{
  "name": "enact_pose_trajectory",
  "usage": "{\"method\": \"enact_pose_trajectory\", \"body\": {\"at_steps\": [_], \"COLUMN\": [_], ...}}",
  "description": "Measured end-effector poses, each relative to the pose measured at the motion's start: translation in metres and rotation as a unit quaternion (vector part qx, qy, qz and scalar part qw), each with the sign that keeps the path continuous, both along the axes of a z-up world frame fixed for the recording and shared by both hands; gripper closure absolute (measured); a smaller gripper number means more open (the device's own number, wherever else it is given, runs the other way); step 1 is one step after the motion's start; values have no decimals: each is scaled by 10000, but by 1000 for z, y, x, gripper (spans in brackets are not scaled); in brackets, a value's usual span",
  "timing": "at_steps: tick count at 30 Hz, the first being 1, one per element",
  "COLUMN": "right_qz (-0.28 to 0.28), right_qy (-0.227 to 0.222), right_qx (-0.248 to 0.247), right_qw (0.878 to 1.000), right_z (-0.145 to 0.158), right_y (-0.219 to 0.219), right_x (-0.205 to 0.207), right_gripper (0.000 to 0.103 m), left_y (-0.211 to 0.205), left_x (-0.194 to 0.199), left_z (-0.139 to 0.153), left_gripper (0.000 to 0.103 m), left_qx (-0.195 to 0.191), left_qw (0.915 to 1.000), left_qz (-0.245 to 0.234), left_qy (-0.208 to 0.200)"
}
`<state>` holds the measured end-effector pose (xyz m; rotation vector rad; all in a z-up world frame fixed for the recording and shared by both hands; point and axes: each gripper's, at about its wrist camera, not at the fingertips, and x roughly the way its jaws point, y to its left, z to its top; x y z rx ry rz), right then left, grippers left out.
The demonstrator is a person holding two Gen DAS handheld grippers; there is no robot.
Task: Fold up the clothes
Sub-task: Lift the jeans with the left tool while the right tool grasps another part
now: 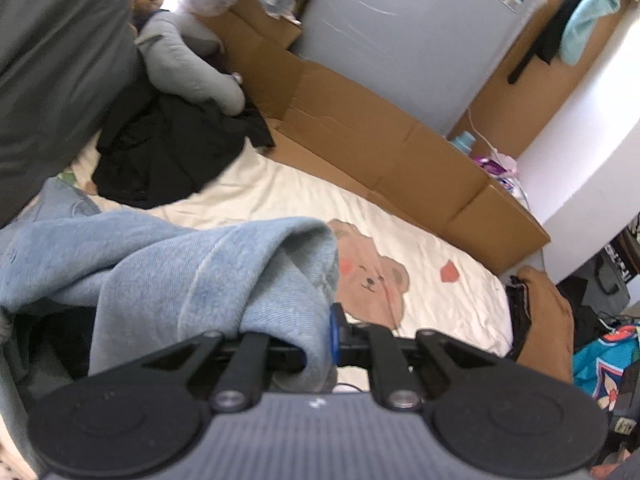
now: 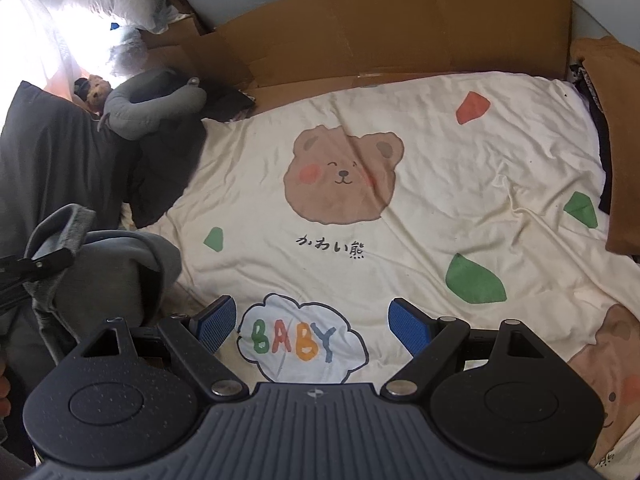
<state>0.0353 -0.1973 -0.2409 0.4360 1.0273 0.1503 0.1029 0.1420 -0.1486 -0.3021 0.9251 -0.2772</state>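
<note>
Ahead of the open right gripper the cream bedsheet lies bare. Cardboard walls the far side, dark clothes crowd its left, and what looks like brown fabric edges its right.

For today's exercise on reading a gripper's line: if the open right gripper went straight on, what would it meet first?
Probably the cream bedsheet, near its "BABY" cloud print; nothing lies between the right gripper and it.
</note>
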Motion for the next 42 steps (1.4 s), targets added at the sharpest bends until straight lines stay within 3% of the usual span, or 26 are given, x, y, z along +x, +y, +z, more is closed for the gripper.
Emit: {"method": "enact_pose_trajectory", "body": {"at_steps": [8, 25, 35, 38, 42], "right_qz": [131, 1326, 1266, 1051, 680], "right_qy": [-122, -686, -998, -881, -795], "right_qx": [210, 692, 1431, 1345, 1677], "right_qw": [9996, 9864, 9765, 9814, 9803], "right_z": [4, 6, 14, 3, -14], "right_y": [5, 49, 44, 41, 33], "right_x": [1, 2, 5, 9, 14], "right_gripper": [16, 15, 15, 15, 20], "left_y": [-30, -99, -131, -134, -139], "left_x": [11, 30, 38, 35, 29], "left_z": [-1, 1, -12, -13, -16], "left_gripper": [93, 93, 92, 92, 92], "left_qx": [-61, -434, -339, -402, -449], "left_qw": [9996, 9902, 9811, 9771, 9716], "left_qz": [-290, -1299, -1818, -1987, -2186], "left_qy": [15, 275, 564, 649, 786]}}
